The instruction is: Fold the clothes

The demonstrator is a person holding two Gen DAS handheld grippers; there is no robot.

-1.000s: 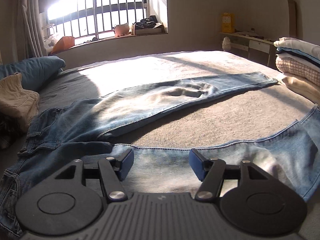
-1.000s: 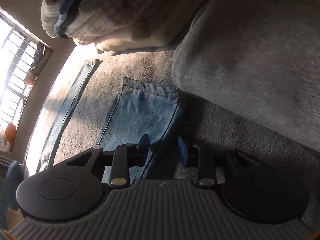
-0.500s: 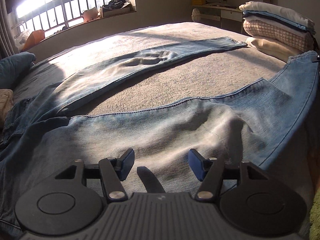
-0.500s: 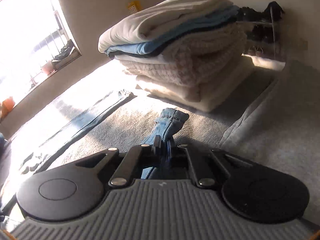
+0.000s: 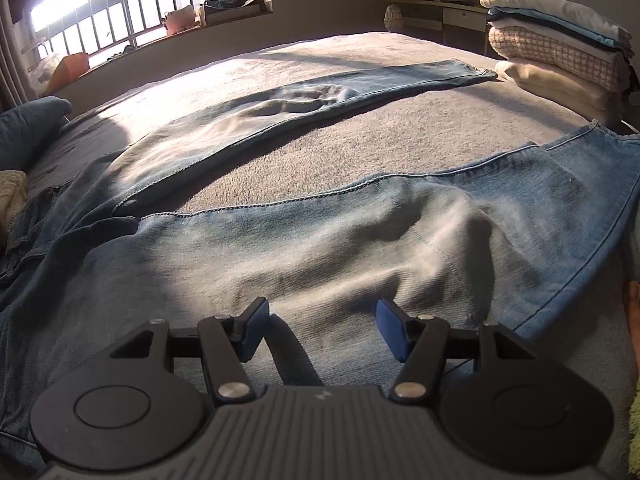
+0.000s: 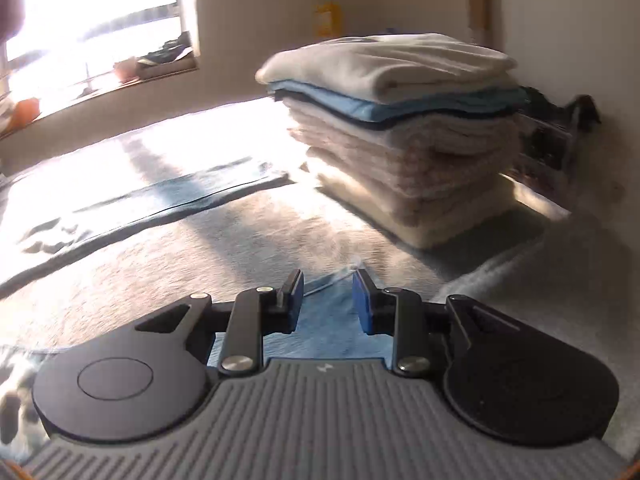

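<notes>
While both gape, right tool (image 6: 326, 294) overhangs jeans (image 6: 332, 336).

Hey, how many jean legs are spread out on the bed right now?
2. The near leg lies across the bed just ahead of the left gripper; the far leg stretches toward the folded stack.

My right view is motion-blurred; the jeans (image 6: 332, 332) hem runs under my gripper body, and the stack (image 5: 560, 60) is edge-cropped.
</notes>
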